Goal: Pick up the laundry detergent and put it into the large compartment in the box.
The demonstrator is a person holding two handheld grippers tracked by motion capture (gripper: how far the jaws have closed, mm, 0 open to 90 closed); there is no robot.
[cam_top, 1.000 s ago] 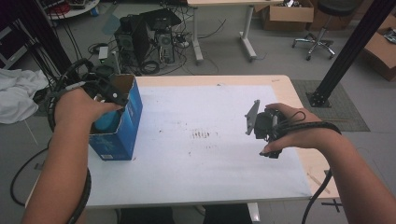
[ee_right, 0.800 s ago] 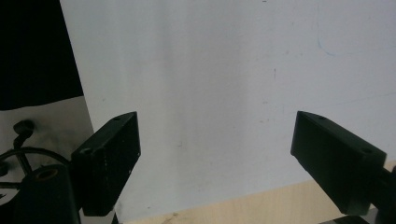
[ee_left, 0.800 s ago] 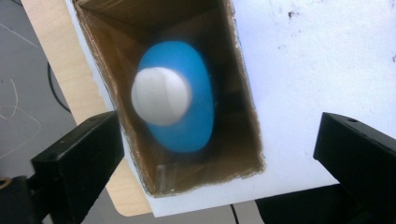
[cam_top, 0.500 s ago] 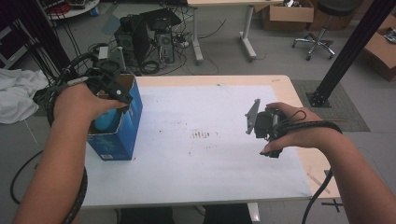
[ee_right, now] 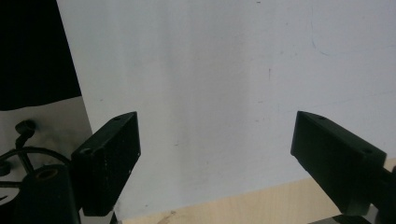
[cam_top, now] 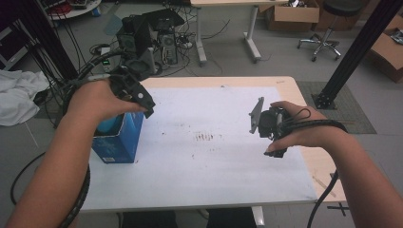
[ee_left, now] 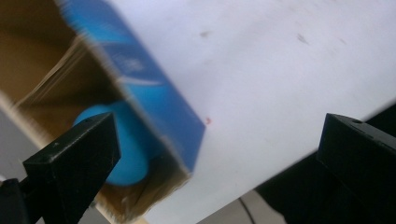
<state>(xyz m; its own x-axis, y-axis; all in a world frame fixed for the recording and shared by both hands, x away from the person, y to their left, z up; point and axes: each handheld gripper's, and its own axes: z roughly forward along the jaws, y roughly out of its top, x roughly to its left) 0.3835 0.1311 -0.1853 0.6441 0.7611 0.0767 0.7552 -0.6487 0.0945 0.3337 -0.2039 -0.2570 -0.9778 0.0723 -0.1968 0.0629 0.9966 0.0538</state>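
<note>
**A:** Where is the ball, and what are you in the middle of?

**B:** The blue ball [ee_left: 123,144] lies inside the open blue box [cam_top: 116,137], low against its near wall and just beyond your left gripper [cam_top: 135,92]. That gripper's jaws are spread wide, one over the box's open mouth, the other out past the box wall above the white table [cam_top: 214,161]. They hold nothing. I judge you are at the box stage, either reaching in or just after letting go.

**A:** And what does the next move call for?

**B:** To grasp the ball, tip the left gripper so both jaws pass inside the wall.

**A:** My hands?

**B:** Your left hand [cam_top: 97,102] arches over the box. Your right gripper [cam_top: 266,123] hovers well away, jaws apart, empty.
</note>
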